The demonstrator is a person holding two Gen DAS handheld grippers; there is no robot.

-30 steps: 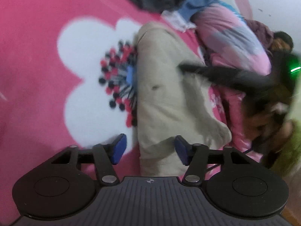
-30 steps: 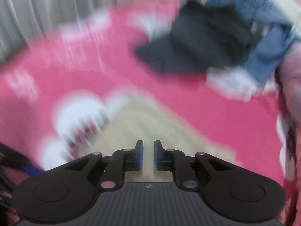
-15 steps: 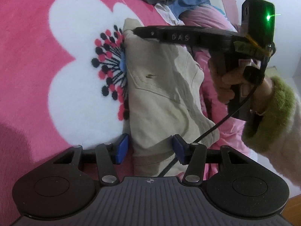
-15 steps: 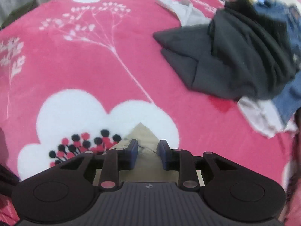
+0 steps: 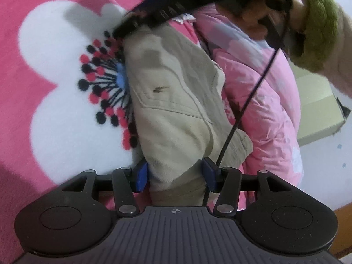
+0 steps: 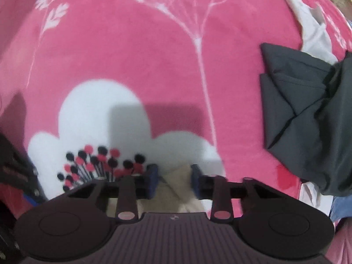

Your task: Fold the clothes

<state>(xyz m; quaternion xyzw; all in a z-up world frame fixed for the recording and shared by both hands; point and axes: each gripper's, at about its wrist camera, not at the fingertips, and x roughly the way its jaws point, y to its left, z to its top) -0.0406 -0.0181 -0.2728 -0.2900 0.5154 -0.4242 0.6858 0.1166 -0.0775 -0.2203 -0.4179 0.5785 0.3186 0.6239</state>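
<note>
Beige trousers folded on pink floral blanket. Left gripper jaws straddle near end, contact unclear. Right gripper jaws, just closing, bracket far corner; grip unclear.

**Soft indoor light, fisheye bend, some smear**

Even, diffuse room light, no glare. A blocky shadow falls on the pink blanket ahead of the right gripper. Both views bow at the edges. The gloved hand up top is motion-blurred; the right view is slightly soft throughout.
</note>
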